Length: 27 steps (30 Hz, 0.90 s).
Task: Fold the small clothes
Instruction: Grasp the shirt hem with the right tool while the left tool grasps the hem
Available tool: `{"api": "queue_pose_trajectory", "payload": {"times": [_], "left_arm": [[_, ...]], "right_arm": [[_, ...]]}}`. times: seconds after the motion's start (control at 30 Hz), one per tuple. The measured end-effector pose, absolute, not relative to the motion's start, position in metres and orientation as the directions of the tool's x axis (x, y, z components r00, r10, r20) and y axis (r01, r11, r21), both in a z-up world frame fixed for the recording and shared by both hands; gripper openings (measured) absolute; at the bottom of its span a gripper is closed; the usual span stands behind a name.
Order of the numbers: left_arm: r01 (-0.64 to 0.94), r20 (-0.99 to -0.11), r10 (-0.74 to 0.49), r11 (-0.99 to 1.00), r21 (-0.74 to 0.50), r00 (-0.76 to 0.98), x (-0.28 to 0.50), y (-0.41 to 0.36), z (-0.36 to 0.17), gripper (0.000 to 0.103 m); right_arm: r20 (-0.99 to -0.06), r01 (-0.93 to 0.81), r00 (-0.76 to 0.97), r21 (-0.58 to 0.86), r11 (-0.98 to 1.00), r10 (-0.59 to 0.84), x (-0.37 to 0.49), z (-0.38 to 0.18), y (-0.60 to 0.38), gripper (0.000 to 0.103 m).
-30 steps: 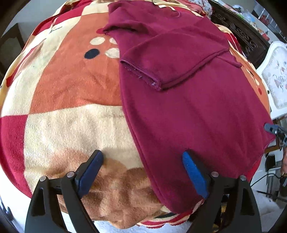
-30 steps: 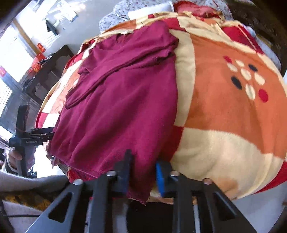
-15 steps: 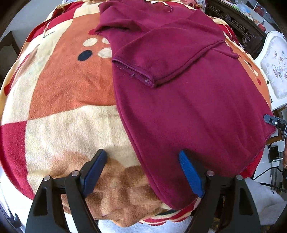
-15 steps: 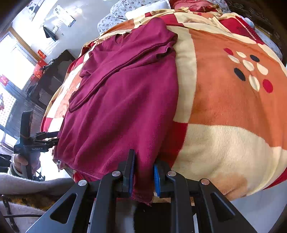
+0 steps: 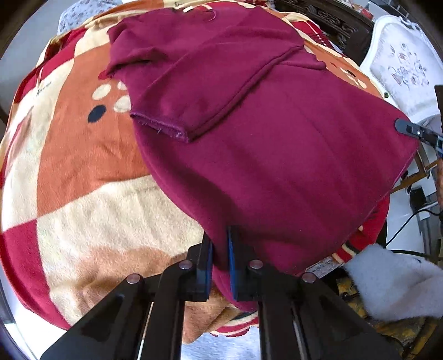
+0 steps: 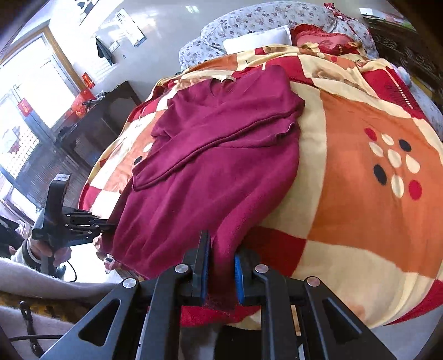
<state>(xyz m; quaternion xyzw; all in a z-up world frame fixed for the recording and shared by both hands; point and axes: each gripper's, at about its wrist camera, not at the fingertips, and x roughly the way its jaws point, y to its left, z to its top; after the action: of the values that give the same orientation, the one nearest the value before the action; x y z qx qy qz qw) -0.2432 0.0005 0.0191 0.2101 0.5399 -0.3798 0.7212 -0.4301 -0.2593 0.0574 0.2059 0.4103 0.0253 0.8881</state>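
Observation:
A maroon shirt point(image 5: 277, 155) lies on a patterned blanket point(image 5: 83, 171), sleeves folded across its chest. My left gripper point(image 5: 220, 243) is shut on the shirt's near hem corner and lifts it slightly. In the right wrist view my right gripper point(image 6: 221, 257) is shut on the shirt's point(image 6: 216, 166) other hem corner. The left gripper point(image 6: 69, 224) shows at the left there, and the right gripper's tip point(image 5: 415, 131) at the right edge of the left wrist view.
The blanket point(image 6: 360, 193) covers a bed in orange, cream and red squares. A white chair point(image 5: 401, 69) and dark wooden furniture point(image 5: 332, 19) stand beyond the bed. A dark cabinet point(image 6: 91, 124) and pillows point(image 6: 257, 38) show in the right wrist view.
My left gripper has gone from wide open to shut on the hem corner. My right gripper stays shut on its corner and both have lifted the hem a little.

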Motion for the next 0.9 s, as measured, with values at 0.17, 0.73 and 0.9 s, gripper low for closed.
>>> {"api": "queue_pose_trajectory", "payload": {"times": [0.17, 0.73, 0.9], "left_arm": [[0.772, -0.931, -0.345, 0.622, -0.132, 0.119, -0.242, 0.006, 0.026, 0.009], [0.691, -0.803, -0.573, 0.647, -0.322, 0.163, -0.169, 0.028, 0.096, 0.008], [0.656, -0.763, -0.608, 0.671, -0.345, 0.220, -0.130, 0.018, 0.116, 0.008]], "right_arm": [[-0.716, 0.137, 0.664, 0.399, 0.906, 0.215, -0.433, 0.056, -0.261, 0.016], [-0.481, 0.021, 0.839, 0.496, 0.868, 0.255, -0.377, 0.120, -0.292, 0.016], [-0.458, 0.019, 0.851, 0.515, 0.857, 0.256, -0.338, 0.134, -0.313, 0.016]]}}
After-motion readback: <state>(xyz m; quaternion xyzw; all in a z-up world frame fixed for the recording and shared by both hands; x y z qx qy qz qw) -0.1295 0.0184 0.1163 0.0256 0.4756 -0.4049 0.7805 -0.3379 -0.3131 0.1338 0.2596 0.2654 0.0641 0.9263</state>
